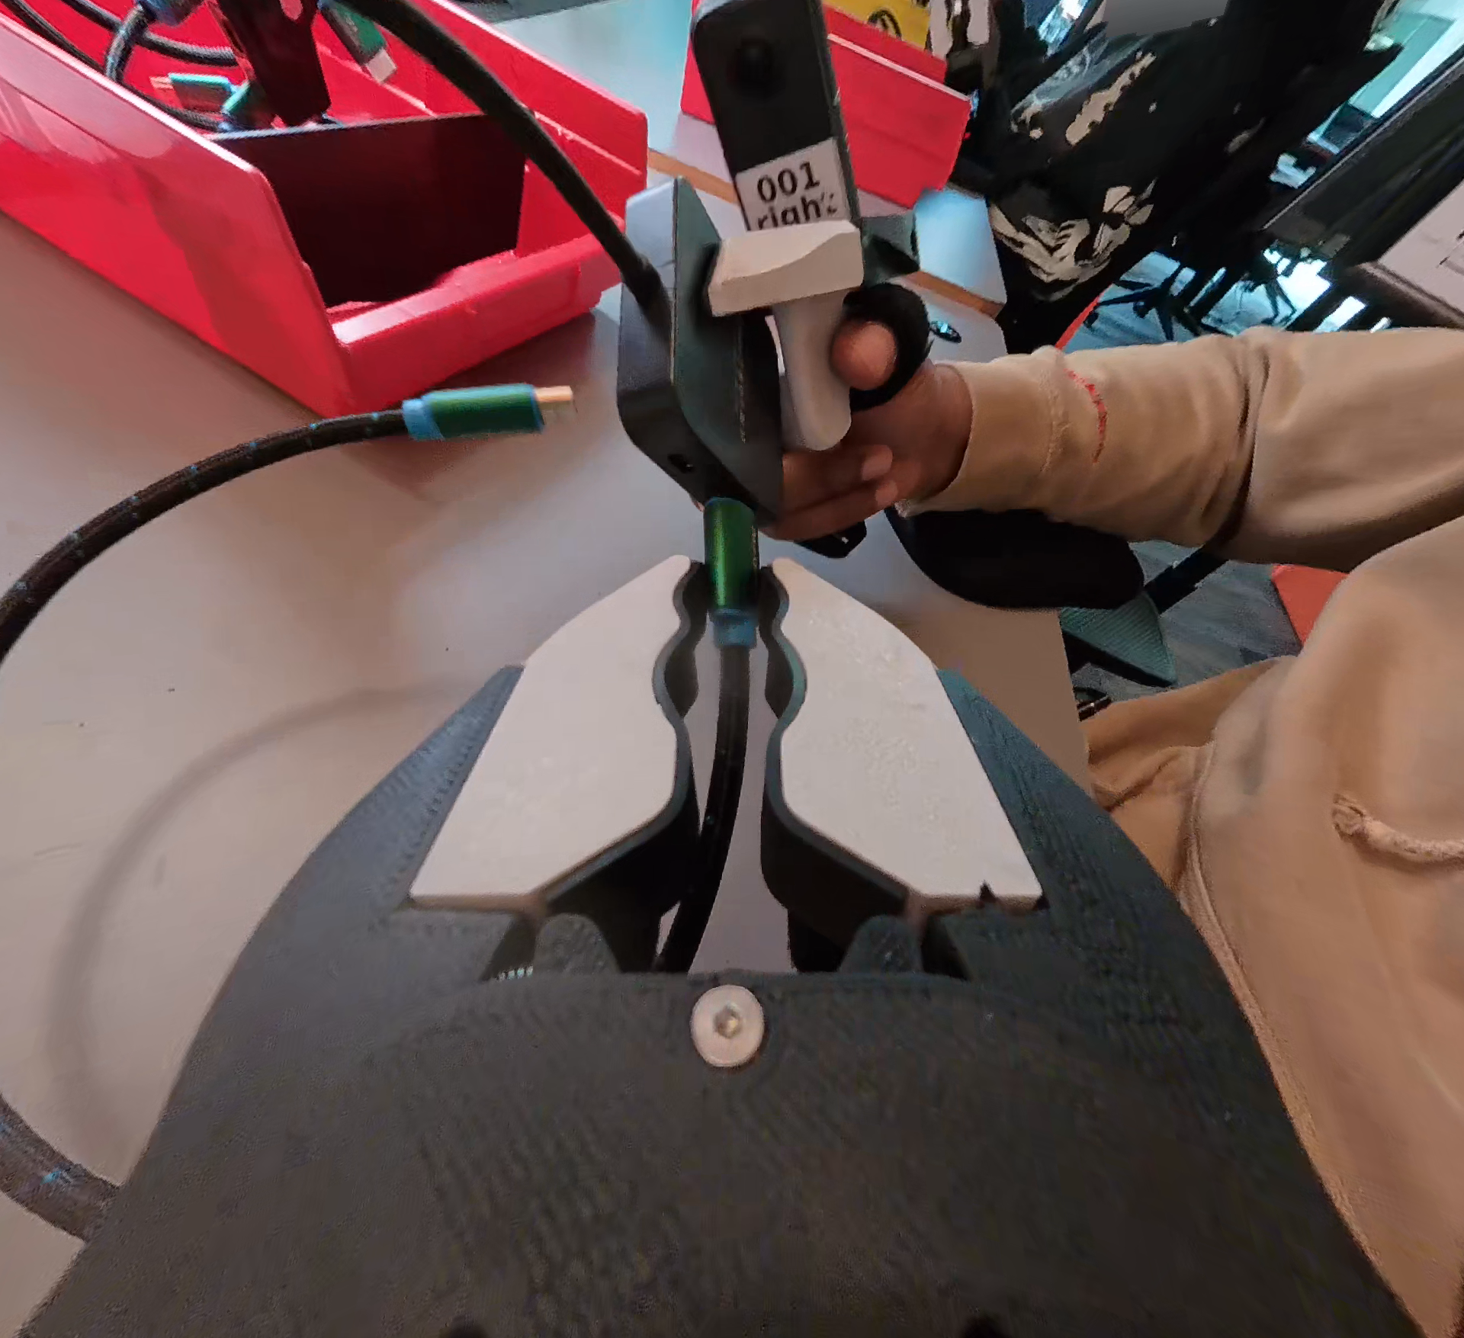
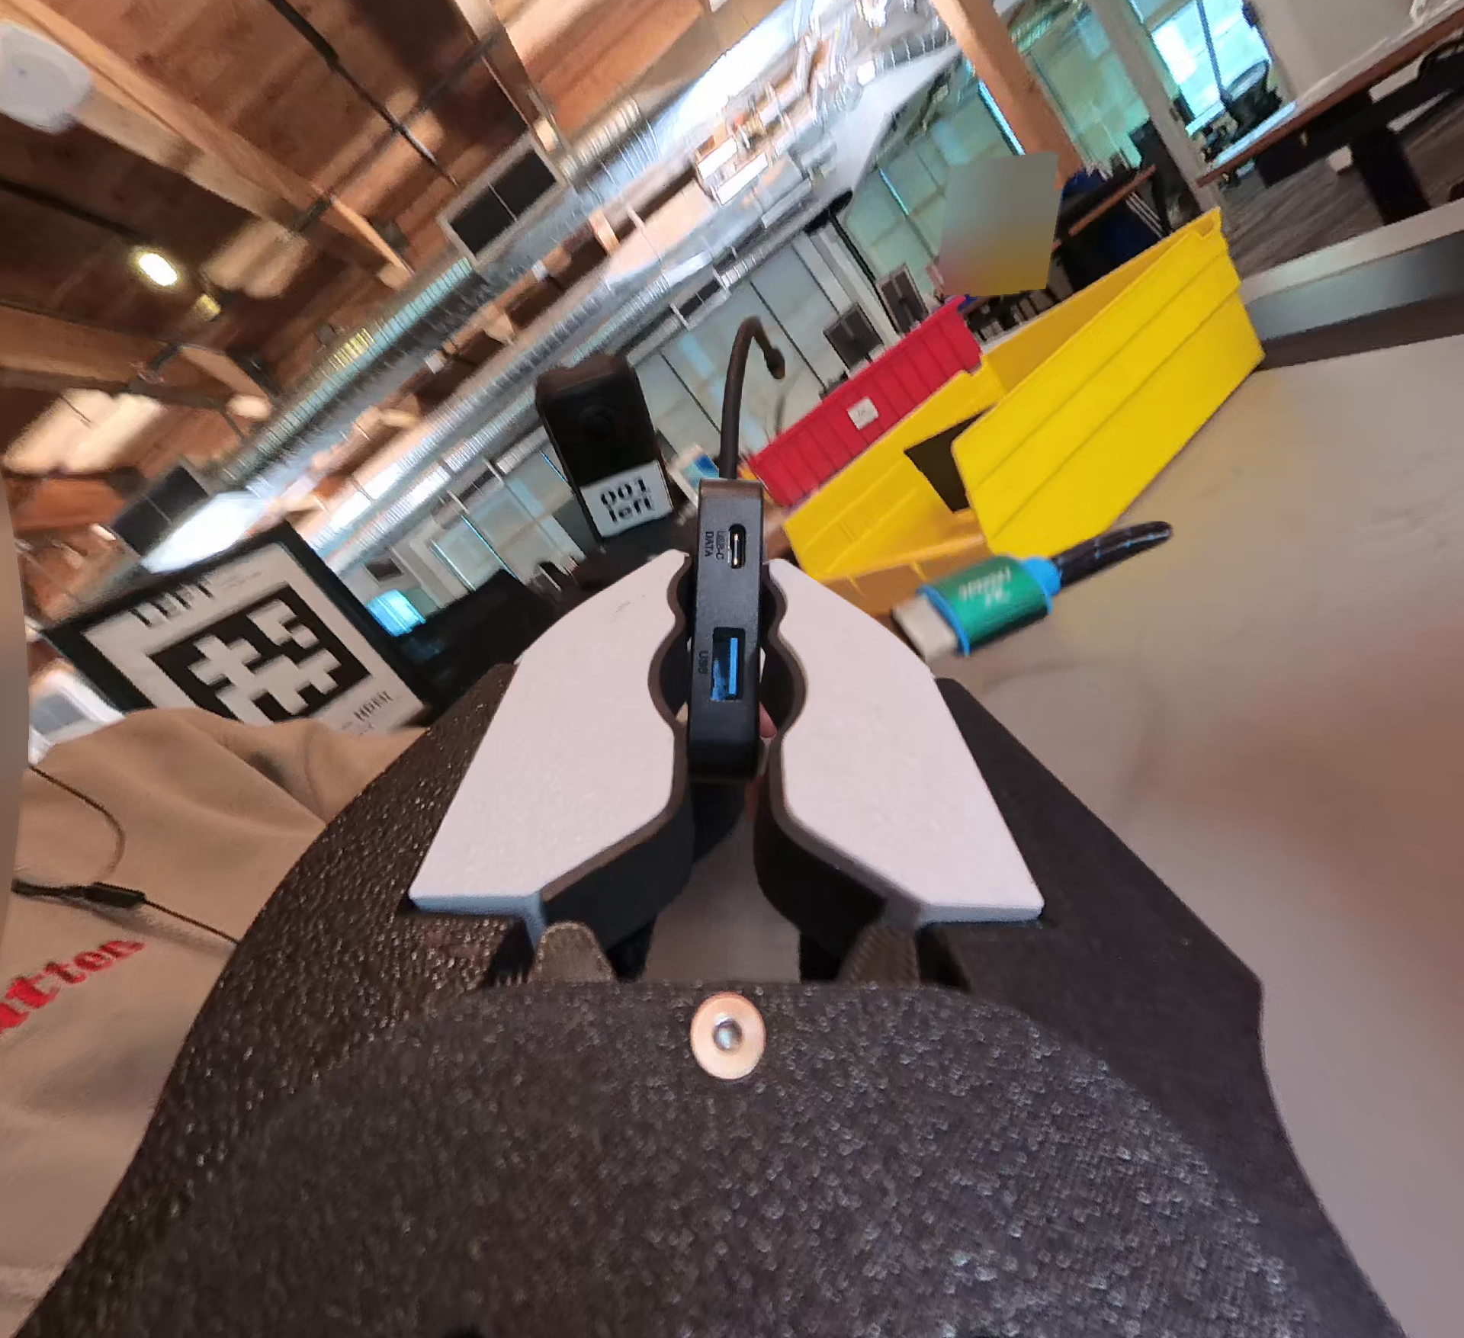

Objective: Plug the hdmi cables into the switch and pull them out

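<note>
My left gripper (image 1: 729, 571) is shut on a green HDMI plug (image 1: 727, 555) with a black cable that runs back between the fingers. The plug points up and its end sits against the lower edge of the black switch (image 1: 689, 365); its metal tip is hidden. My right gripper (image 2: 725, 571) is shut on the switch (image 2: 725, 635), held on edge above the table, with its own black cable rising from the far end. A second green HDMI plug (image 1: 483, 413) on a braided cable lies loose on the table; it also shows in the right wrist view (image 2: 982, 595).
A red bin (image 1: 317, 231) with several more cables stands at the back left of the grey table (image 1: 277, 627). Yellow bins (image 2: 1069, 444) and a red bin (image 2: 863, 413) stand farther along the table. A person's beige sleeve (image 1: 1149, 429) is at the right. Some 6 centimeters of space lies between my two pairs of fingers.
</note>
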Demonstrator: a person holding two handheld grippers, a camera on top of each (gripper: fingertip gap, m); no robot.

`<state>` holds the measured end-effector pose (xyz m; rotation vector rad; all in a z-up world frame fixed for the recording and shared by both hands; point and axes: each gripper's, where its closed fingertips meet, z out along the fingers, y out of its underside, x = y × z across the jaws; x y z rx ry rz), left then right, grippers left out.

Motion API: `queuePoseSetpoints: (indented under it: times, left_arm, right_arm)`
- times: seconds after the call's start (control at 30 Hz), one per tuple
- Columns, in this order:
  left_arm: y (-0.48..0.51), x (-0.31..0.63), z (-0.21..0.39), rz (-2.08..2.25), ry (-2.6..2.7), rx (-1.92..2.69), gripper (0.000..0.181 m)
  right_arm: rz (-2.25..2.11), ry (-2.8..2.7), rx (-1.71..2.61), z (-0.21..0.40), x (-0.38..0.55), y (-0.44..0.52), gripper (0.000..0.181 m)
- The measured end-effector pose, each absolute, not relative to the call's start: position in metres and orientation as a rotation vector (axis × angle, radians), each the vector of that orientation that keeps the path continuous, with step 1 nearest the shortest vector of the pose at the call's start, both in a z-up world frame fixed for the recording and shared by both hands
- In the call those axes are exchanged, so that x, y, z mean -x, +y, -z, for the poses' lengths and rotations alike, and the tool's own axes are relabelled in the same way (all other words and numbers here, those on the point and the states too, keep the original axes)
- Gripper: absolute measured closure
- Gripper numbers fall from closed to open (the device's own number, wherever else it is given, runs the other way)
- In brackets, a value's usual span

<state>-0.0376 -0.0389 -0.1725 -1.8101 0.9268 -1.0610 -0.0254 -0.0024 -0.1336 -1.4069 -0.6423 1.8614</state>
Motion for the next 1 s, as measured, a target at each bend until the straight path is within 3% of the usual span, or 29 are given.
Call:
queuePoseSetpoints:
  times: [0.03, 0.4, 0.57, 0.63, 0.67, 0.83, 1.0]
  left_arm:
    - [-0.039, 0.037, 0.176, 1.06, 0.932, 1.821, 0.169]
    - [-0.043, 0.038, 0.178, 1.066, 1.0, 1.811, 0.168]
    - [-0.042, 0.044, 0.184, 1.006, 1.026, 1.807, 0.167]
    - [-0.045, 0.042, 0.184, 1.008, 1.05, 1.793, 0.168]
    - [-0.045, 0.042, 0.182, 0.995, 1.053, 1.773, 0.168]
    - [-0.048, 0.055, 0.139, 0.942, 0.978, 1.601, 0.151]
    - [-0.046, 0.08, 0.136, 0.84, 0.885, 1.576, 0.148]
  right_arm:
    - [-1.835, -0.665, 1.422, 0.136, 0.026, -0.003, 0.167]
    - [-1.74, -0.86, 1.467, 0.135, 0.03, -0.01, 0.167]
    - [-1.609, -0.984, 1.513, 0.142, 0.023, -0.008, 0.146]
    - [-1.54, -1.04, 1.506, 0.144, 0.023, -0.011, 0.166]
    - [-1.512, -1.072, 1.491, 0.142, 0.022, -0.013, 0.166]
    - [-1.278, -1.218, 1.328, 0.089, 0.006, -0.017, 0.168]
    - [-0.966, -1.207, 1.304, 0.02, -0.029, 0.028, 0.168]
